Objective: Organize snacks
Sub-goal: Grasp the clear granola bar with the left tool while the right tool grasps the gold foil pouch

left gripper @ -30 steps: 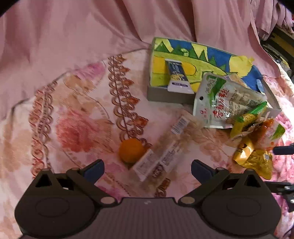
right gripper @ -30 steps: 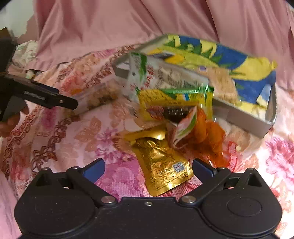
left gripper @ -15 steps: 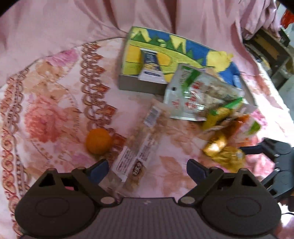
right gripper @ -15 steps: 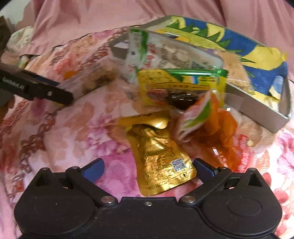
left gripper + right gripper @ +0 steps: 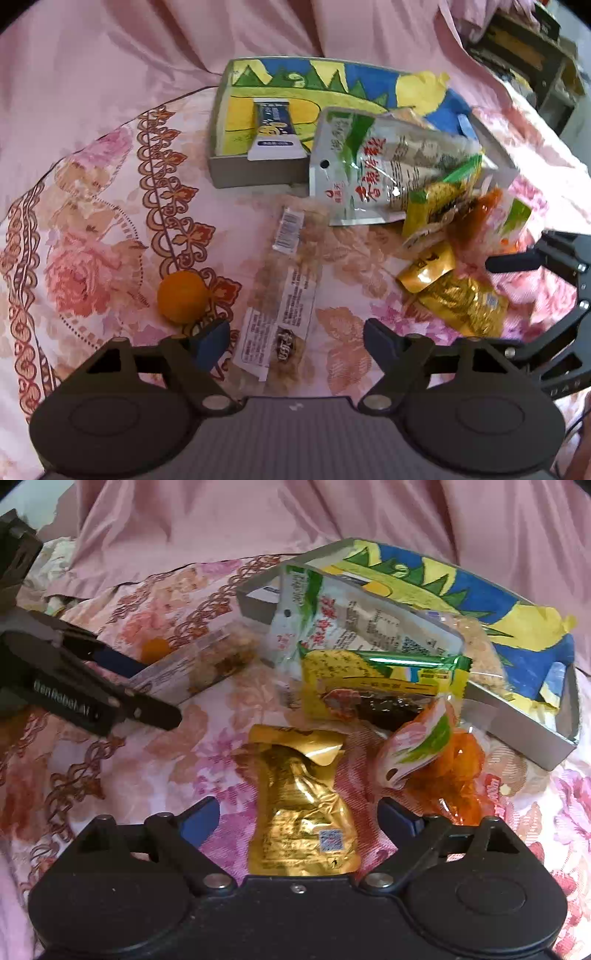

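Note:
My left gripper is open, its fingers on either side of the near end of a long clear snack bar lying on the floral cloth. An orange ball lies just left of it. My right gripper is open, straddling a gold foil pouch, which also shows in the left wrist view. Behind the pouch lie a yellow-green packet, an orange packet and a large white-green bag. A colourful box holds a blue-white packet.
Pink fabric rises behind the box. A dark shelf unit stands at the far right. The left gripper shows in the right wrist view at the left, over the clear bar.
Both grippers have moved forward and down. The clear bar now lies between my left fingers and the gold pouch between my right fingers. Both stay open.

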A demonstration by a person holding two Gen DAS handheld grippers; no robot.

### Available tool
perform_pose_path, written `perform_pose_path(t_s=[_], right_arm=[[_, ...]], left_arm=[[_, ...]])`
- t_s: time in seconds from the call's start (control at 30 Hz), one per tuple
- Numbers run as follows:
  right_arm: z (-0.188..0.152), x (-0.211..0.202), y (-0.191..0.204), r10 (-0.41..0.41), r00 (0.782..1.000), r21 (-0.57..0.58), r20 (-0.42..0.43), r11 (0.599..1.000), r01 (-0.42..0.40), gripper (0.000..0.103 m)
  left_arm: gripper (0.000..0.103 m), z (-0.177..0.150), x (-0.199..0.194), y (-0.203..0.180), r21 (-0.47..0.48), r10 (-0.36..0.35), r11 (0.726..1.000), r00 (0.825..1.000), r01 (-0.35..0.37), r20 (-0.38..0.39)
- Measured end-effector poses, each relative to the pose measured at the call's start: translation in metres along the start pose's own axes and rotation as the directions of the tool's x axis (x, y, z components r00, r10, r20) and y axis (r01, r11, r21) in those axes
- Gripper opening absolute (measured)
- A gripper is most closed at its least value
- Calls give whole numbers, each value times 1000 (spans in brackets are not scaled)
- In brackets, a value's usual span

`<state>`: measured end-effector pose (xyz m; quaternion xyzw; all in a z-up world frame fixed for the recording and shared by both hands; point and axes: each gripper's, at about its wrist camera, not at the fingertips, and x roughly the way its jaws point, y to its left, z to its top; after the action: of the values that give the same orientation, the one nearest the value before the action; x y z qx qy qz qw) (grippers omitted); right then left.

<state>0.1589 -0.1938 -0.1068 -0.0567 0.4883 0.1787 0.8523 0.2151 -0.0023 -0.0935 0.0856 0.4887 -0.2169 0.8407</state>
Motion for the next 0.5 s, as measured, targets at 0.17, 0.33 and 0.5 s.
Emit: perform_pose_path(t_s=[0.17,0.33,0.5], right_arm=[[-1,6,4,-20,1000,-15,-14,1000,20,88],[-3,11,14,-55,998,-87,0,995,55,88],[-5,11,20,-50,998,-108,26,993,53,74]], left_arm=[[67,1,1,-6,22,40,999,999,-40,7],[52,2,0,-1,-32,60,998,998,-60,10],[45,3,1,2,-77,51,996,999,-51,-6]])
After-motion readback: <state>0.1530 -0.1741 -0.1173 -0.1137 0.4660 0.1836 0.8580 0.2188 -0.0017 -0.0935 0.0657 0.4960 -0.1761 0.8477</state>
